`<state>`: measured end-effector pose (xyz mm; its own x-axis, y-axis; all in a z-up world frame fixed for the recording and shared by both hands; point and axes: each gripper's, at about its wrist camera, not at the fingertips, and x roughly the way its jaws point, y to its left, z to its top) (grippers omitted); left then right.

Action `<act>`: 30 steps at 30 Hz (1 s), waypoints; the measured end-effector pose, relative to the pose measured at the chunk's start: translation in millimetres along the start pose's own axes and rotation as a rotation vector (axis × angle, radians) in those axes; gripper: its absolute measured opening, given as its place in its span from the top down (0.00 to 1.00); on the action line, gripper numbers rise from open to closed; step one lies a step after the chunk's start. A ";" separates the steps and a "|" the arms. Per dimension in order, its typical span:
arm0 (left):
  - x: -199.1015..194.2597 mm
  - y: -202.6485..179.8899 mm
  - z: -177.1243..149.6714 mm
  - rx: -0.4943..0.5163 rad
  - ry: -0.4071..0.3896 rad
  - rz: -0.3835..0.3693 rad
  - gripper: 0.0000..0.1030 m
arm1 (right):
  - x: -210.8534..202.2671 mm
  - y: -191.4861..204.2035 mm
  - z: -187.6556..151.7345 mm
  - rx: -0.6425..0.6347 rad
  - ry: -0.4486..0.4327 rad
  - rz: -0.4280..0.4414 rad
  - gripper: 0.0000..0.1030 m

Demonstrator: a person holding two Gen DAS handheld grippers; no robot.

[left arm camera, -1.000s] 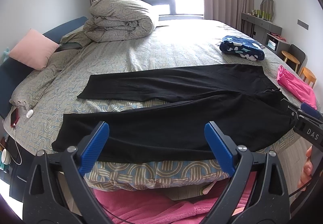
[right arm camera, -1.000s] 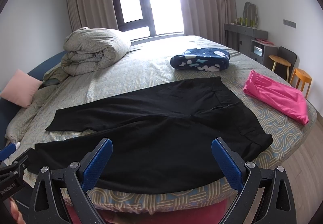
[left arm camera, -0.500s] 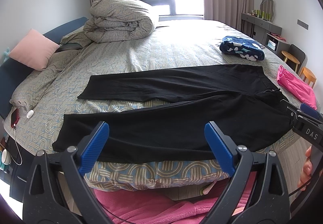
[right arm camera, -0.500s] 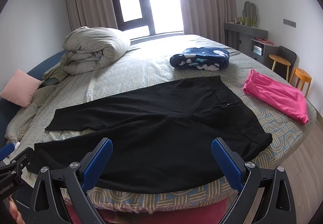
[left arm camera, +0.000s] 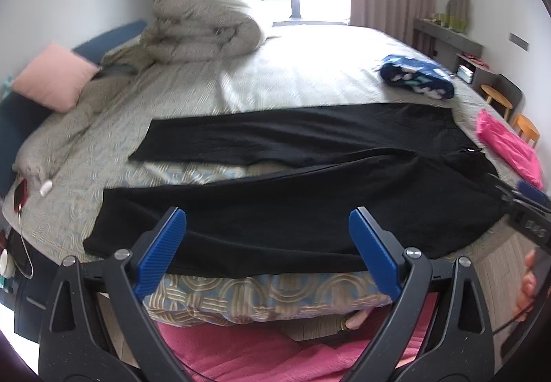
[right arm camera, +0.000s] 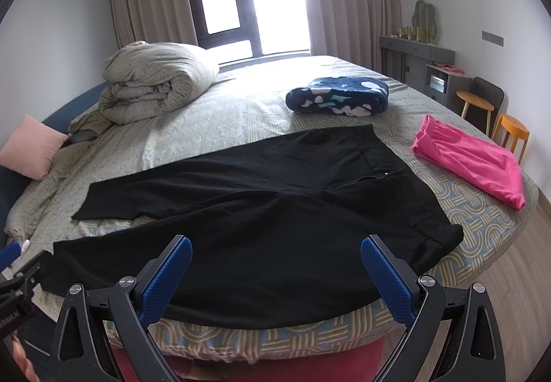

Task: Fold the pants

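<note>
Black pants (left arm camera: 292, 196) lie spread flat across the near side of the bed (left arm camera: 310, 79), legs apart and pointing left, waistband to the right; they also show in the right wrist view (right arm camera: 275, 210). My left gripper (left arm camera: 268, 251) is open and empty, held just in front of the near leg's front edge. My right gripper (right arm camera: 275, 275) is open and empty, held in front of the pants' seat part. The right gripper's tip shows at the right edge of the left wrist view (left arm camera: 527, 210).
A rolled grey duvet (right arm camera: 155, 82) and a pink pillow (right arm camera: 31, 151) lie at the back left. A folded navy blanket (right arm camera: 339, 96) and a pink garment (right arm camera: 471, 160) lie to the right. A phone on a cable (left arm camera: 20, 192) lies at the bed's left edge. Stools (right arm camera: 509, 134) stand to the right.
The left wrist view has tilted down a little and is motion-blurred, so the pants sit slightly higher in it. The right gripper has barely moved. Both stay open.
</note>
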<state>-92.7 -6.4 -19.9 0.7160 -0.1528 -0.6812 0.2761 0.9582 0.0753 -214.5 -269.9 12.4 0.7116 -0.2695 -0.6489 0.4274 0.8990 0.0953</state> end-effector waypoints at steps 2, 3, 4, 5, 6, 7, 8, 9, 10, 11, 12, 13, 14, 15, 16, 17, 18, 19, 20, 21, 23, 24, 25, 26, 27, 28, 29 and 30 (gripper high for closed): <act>20.4 24.5 2.6 -0.058 0.050 0.040 0.07 | 9.3 -10.5 0.3 0.019 0.036 -0.015 0.03; 32.1 44.8 4.7 -0.107 0.076 0.058 0.07 | 13.9 -19.6 0.6 0.040 0.053 -0.030 0.03; 42.8 67.6 5.9 -0.163 0.100 0.073 0.07 | 17.8 -29.0 1.2 0.060 0.065 -0.046 0.03; 49.2 83.0 5.9 -0.202 0.116 0.079 0.07 | 22.6 -41.6 2.2 0.085 0.080 -0.064 0.03; 56.5 103.2 5.0 -0.253 0.134 0.081 0.07 | 26.6 -51.1 3.2 0.105 0.092 -0.078 0.03; 63.4 126.2 1.9 -0.310 0.154 0.077 0.07 | 31.6 -62.0 4.3 0.129 0.105 -0.093 0.03; 67.4 140.8 -3.2 -0.343 0.170 0.070 0.07 | 36.4 -74.4 4.2 0.158 0.120 -0.111 0.03; 71.2 152.1 -8.3 -0.367 0.187 0.065 0.07 | 39.8 -82.8 4.6 0.179 0.132 -0.125 0.03; 75.4 162.9 -14.1 -0.389 0.208 0.060 0.07 | 42.2 -90.2 4.7 0.197 0.142 -0.136 0.03; 80.8 173.6 -23.5 -0.411 0.239 0.054 0.07 | 44.6 -97.1 4.2 0.212 0.152 -0.148 0.03; 83.7 179.4 -31.7 -0.422 0.264 0.051 0.07 | 45.8 -101.3 3.5 0.216 0.158 -0.150 0.03; 89.2 187.7 -43.0 -0.433 0.300 0.055 0.07 | 47.5 -105.0 3.7 0.217 0.161 -0.151 0.03; 93.2 191.5 -51.1 -0.439 0.320 0.064 0.07 | 48.3 -107.7 3.2 0.214 0.166 -0.150 0.03; 97.3 196.6 -61.1 -0.449 0.346 0.079 0.07 | 48.7 -110.6 1.4 0.208 0.171 -0.151 0.03; 100.0 199.4 -66.9 -0.458 0.363 0.085 0.07 | 49.3 -112.3 0.0 0.202 0.173 -0.156 0.03; 103.4 202.1 -73.4 -0.473 0.378 0.081 0.07 | 50.8 -115.6 -3.7 0.192 0.185 -0.163 0.03; 106.2 203.6 -77.5 -0.495 0.389 0.065 0.08 | 51.6 -118.2 -7.2 0.188 0.196 -0.167 0.03; 108.7 204.0 -80.7 -0.517 0.394 0.048 0.08 | 52.7 -121.4 -10.8 0.189 0.208 -0.171 0.03; 113.7 206.3 -82.4 -0.544 0.394 0.026 0.08 | 53.4 -123.8 -13.5 0.193 0.218 -0.175 0.03; 118.1 206.7 -81.2 -0.557 0.400 0.019 0.08 | 54.7 -126.8 -16.7 0.202 0.228 -0.182 0.03; 129.8 208.8 -78.7 -0.569 0.425 0.026 0.08 | 56.2 -132.3 -20.9 0.226 0.246 -0.194 0.03; 135.4 210.9 -77.2 -0.581 0.430 0.022 0.11 | 57.4 -134.7 -22.3 0.242 0.256 -0.192 0.03; 139.3 212.3 -75.6 -0.596 0.430 0.012 0.12 | 58.0 -136.4 -23.8 0.254 0.263 -0.188 0.03; 141.3 213.8 -73.3 -0.605 0.426 0.009 0.12 | 57.4 -137.5 -25.6 0.264 0.265 -0.186 0.03; 145.6 217.2 -70.6 -0.614 0.413 0.012 0.15 | 56.7 -138.4 -27.2 0.271 0.262 -0.186 0.03; 146.7 218.0 -68.1 -0.616 0.402 0.018 0.24 | 56.3 -139.2 -28.2 0.275 0.257 -0.188 0.03; 149.0 218.6 -65.3 -0.613 0.397 0.028 0.29 | 56.0 -139.7 -28.9 0.279 0.254 -0.189 0.03; 150.9 218.7 -62.5 -0.603 0.399 0.047 0.42 | 55.9 -140.7 -29.3 0.286 0.252 -0.186 0.03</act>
<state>35.7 195.2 -151.7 0.3982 -0.1184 -0.9096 -0.2338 0.9458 -0.2255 -251.2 -401.3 -59.4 0.4642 -0.2928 -0.8359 0.6981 0.7018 0.1418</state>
